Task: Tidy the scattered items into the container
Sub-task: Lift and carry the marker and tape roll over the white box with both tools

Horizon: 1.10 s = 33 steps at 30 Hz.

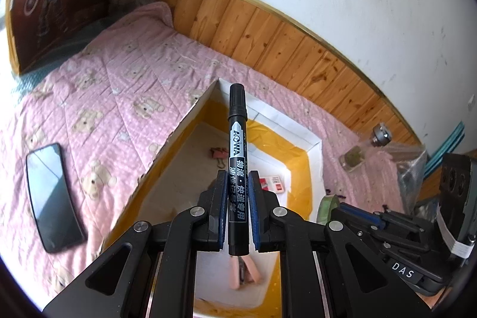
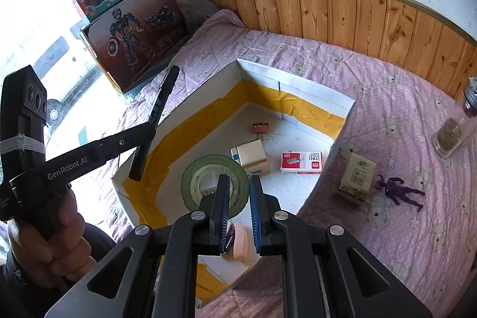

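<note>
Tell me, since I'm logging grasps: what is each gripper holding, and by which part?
Left gripper: black marker, clamped on its lower barrel, cap end forward. Right gripper: green tape roll, pinched across its ring wall.

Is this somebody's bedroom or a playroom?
Most likely a bedroom. The white container sits on a bed with a pink teddy-bear quilt, up against a wall with wooden panelling. Toy boxes lean at the far end, so it may be a child's room.
</note>
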Tool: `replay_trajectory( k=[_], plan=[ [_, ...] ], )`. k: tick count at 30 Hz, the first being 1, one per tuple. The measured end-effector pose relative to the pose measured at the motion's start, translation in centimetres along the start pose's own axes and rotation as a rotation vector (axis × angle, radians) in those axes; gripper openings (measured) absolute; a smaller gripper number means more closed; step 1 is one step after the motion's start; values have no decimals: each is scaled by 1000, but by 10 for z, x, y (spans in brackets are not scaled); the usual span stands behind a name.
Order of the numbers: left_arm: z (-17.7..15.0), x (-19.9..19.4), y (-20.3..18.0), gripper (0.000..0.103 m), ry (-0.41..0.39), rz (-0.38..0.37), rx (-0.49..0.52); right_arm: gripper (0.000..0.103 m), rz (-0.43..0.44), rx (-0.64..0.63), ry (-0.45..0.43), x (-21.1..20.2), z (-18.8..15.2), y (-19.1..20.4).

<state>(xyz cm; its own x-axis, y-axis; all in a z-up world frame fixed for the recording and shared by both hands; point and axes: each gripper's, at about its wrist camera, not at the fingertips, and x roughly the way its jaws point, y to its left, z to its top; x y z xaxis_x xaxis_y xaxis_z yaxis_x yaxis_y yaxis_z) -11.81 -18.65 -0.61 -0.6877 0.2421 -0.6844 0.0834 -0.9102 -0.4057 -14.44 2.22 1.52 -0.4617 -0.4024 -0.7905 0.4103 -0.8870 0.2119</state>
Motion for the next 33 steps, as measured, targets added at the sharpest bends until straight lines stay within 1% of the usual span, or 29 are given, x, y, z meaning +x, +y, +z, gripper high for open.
replay_trajectory(
  k=[3, 13, 20, 33],
  plan=[
    [5, 9, -2, 14, 21, 16, 37, 14, -2, -3, 11, 8, 4, -1],
    [16, 43, 1, 14, 117, 75, 110, 14, 2, -3, 45, 30, 8, -4],
    [28, 64, -5, 14, 164, 107, 176, 14, 2, 0, 59, 38, 9, -7],
    [33, 102, -3, 14, 267, 168, 239, 14, 3, 9, 95, 55, 9, -16]
  ],
)
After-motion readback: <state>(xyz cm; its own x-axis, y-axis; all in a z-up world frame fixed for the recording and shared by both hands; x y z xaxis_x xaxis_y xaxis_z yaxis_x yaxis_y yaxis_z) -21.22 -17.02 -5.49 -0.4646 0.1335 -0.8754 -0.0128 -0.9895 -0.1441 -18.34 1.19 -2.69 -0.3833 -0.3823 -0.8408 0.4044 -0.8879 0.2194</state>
